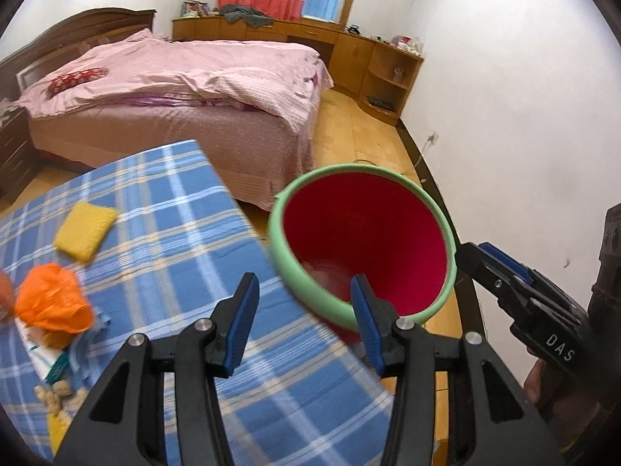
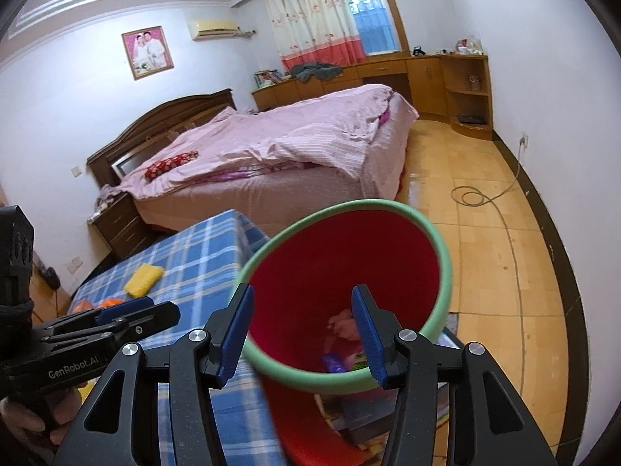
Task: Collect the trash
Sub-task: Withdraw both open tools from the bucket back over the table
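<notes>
A red bin [image 1: 368, 233] with a green rim stands on the floor against the right edge of the blue plaid table [image 1: 186, 209]. My left gripper [image 1: 304, 318] is open and holds nothing, hovering over the table edge and the bin's near rim. On the cloth to its left lie an orange plastic bag [image 1: 52, 303], a yellow sponge [image 1: 85, 229], a wrapper [image 1: 46, 357] and small nut shells [image 1: 54, 392]. My right gripper [image 2: 302, 330] is open and holds nothing above the bin [image 2: 341, 256]. Pink trash [image 2: 345, 326] and a purple piece [image 2: 333, 361] lie at the bin's bottom.
A bed with a pink quilt [image 2: 295, 136] stands beyond the table, with a dark nightstand [image 2: 120, 225] beside it. Wooden cabinets [image 2: 465, 89] line the far wall. A cable [image 2: 471, 196] is coiled on the tiled floor right of the bin.
</notes>
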`<state>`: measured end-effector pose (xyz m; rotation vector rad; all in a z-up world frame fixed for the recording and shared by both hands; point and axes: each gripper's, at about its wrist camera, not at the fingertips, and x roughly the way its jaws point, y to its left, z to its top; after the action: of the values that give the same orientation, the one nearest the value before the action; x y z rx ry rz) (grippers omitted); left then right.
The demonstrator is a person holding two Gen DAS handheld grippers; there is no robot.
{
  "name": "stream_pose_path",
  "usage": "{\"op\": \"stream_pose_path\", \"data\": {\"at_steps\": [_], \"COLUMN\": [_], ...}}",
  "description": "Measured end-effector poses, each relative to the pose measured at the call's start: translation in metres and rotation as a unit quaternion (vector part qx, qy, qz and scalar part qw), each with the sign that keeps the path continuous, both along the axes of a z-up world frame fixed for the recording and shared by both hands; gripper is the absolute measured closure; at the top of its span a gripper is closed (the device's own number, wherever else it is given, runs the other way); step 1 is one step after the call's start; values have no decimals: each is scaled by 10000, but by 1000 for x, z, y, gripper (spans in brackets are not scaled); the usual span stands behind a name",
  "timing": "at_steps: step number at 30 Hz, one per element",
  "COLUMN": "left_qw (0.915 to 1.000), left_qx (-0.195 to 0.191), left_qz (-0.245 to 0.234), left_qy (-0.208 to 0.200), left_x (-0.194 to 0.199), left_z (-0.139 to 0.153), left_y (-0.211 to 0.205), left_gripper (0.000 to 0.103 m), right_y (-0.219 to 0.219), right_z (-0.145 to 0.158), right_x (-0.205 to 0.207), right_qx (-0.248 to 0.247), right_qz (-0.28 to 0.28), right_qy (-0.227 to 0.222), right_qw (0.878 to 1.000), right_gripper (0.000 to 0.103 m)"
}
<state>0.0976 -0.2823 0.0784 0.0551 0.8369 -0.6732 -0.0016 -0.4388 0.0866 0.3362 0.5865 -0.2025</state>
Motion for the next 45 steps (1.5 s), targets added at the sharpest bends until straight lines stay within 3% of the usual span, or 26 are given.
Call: {"op": "stream_pose_path", "data": {"at_steps": [22, 45], "left_qw": [9927, 9803], "left_qx": [-94, -49], "left_qz": [1195, 1961], "left_qy": [-160, 226], "left_x": [-34, -60], "left_z": [18, -29], "left_y": [152, 242], "left_gripper": [54, 54], "right_y": [111, 165], "right_z": [10, -16], "right_x": [3, -8], "right_qx": [73, 132], "right_qz": [923, 1298], "right_qy": [111, 463], "right_qw": [9956, 9904], "right_gripper": [49, 49]}}
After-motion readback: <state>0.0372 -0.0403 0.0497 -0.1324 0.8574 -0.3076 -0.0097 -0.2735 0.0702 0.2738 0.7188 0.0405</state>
